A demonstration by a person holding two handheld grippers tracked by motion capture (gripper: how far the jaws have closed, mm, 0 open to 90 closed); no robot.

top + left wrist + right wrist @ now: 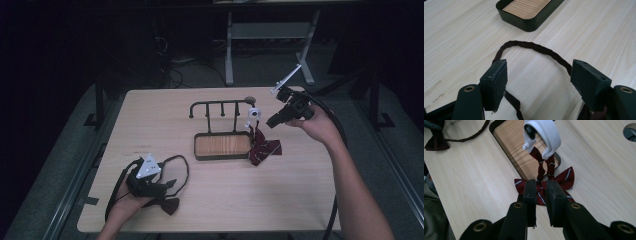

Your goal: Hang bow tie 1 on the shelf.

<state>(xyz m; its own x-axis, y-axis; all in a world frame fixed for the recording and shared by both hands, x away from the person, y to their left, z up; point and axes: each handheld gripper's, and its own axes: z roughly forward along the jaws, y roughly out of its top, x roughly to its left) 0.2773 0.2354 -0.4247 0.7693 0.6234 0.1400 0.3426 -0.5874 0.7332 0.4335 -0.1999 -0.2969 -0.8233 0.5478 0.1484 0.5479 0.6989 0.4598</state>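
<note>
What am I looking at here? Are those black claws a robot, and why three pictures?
No robot: a person holds a two-jaw gripper in each hand. One camera looks down from above; the others ride on the grippers. On the wooden table stands a small hanger rack over a wood-bottomed tray. A red striped bow tie hangs from the rack's end by its white strap. The right gripper is nearly closed just short of that tie. The left gripper is open over the strap of a dark bow tie.
</note>
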